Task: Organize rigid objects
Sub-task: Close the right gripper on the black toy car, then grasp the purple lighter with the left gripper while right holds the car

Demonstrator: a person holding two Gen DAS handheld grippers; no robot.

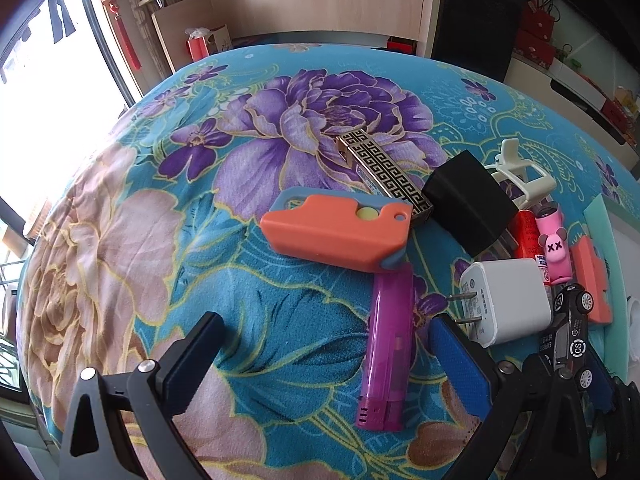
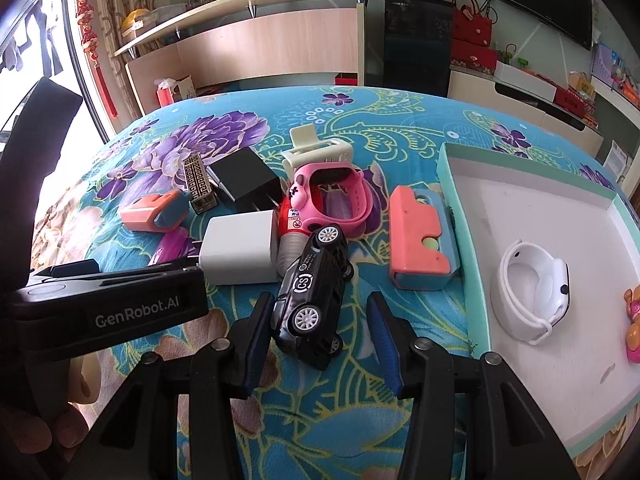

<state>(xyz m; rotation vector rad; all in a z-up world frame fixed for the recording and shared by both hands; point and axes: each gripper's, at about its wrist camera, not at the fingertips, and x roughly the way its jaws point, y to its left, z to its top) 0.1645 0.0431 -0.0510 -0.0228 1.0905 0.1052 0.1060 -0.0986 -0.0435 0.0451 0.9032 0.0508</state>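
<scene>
A heap of small objects lies on the flowered cloth. A black toy car lies tilted between the fingers of my open right gripper; the left finger touches its rear, the right finger stands apart. It also shows in the left wrist view. My left gripper is open and empty over a purple lighter, which lies between its fingers. A white charger, a black charger, an orange-blue box knife and a patterned lighter lie close by.
A teal-rimmed white tray at the right holds a white watch and a small toy. A pink watch, a red lighter, a second orange knife and a cream clip crowd the middle.
</scene>
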